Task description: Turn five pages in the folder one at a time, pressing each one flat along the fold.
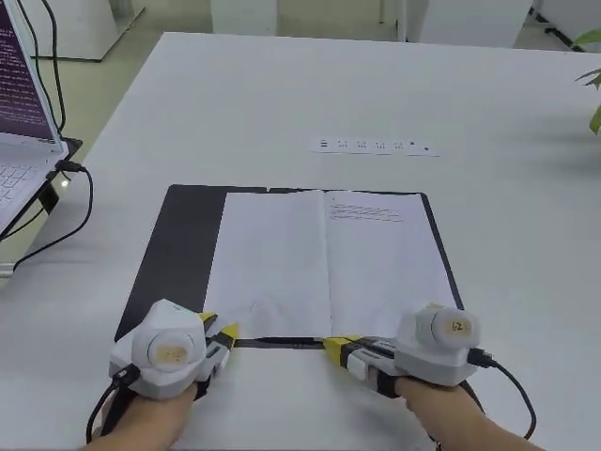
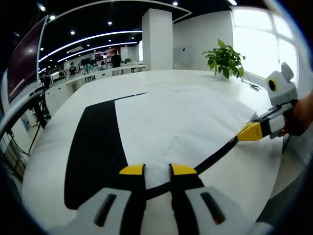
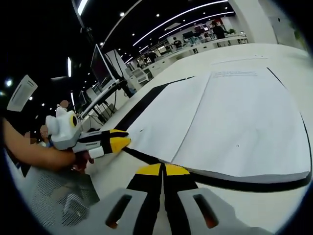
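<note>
Both tools sit at the near edge of the black folder (image 1: 178, 254), which lies open and flat on the white desk (image 1: 282, 94) in front of me. Its white paper pages (image 1: 272, 263) are spread either side of the fold. My left tool (image 1: 223, 333) sits at the near left corner of the left-hand page. Its yellow-tipped jaws stand a narrow gap apart, and white paper shows in that gap in the left gripper view. I cannot tell whether they touch the sheet. My right tool (image 1: 334, 347) lies just beside the foot of the fold, jaws pressed together on nothing, pointing toward the left tool. The right-hand page carries a few lines of small print near its top. An open white laptop (image 1: 14, 122) with a black cable (image 1: 80, 202) stands at the desk's left edge.
</note>
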The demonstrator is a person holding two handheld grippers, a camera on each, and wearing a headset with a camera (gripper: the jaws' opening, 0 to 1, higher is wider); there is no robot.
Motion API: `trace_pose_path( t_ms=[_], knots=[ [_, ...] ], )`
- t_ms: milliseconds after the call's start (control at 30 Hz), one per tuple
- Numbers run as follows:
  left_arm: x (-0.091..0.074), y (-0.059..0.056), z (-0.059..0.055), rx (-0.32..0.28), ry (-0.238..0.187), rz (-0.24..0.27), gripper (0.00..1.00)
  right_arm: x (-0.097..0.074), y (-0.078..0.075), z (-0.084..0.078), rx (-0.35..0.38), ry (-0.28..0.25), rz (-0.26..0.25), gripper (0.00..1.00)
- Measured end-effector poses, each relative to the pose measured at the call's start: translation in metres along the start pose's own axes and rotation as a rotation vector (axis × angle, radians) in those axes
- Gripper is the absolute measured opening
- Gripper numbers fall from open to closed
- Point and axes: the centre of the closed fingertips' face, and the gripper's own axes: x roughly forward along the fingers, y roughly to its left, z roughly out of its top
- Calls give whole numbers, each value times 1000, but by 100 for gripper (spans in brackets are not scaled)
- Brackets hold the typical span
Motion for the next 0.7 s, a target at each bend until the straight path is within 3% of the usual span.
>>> trace_pose_path(
  t_ms=[200, 333, 600, 700],
  knots=[
    [0, -1, 0, 3, 4, -1, 18, -12, 15, 11, 27, -45, 37, 0],
    [0, -1, 0, 9, 9, -2, 18, -22, 22, 29, 55, -111, 53, 0],
    [0, -2, 1, -7, 38, -5, 18, -48, 26, 52, 71, -198, 40, 0],
    [0, -8, 1, -5, 53, -26, 25, -55, 23, 56, 65, -210, 23, 0]
  ],
)
